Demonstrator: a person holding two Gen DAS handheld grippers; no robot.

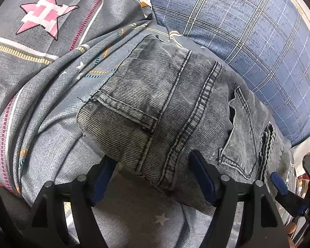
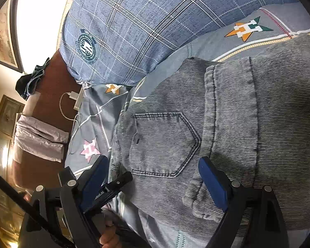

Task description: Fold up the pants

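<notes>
Evidently both tools [image 1: 154, 175] [image 2: 153, 177] gape over pants [image 1: 171, 111].

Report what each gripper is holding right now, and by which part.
Nothing is held. The left gripper and right gripper both stand with jaws open around edges of the folded grey denim pants, not clamping them.

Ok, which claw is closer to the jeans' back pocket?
Right. The right claw straddles one edge of the back pocket; the left claw sits beside it, over the centre seam.

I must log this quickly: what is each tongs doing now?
Left tongs: open, nothing held, over the folded jeans.
Right tongs: open, nothing held.
</notes>
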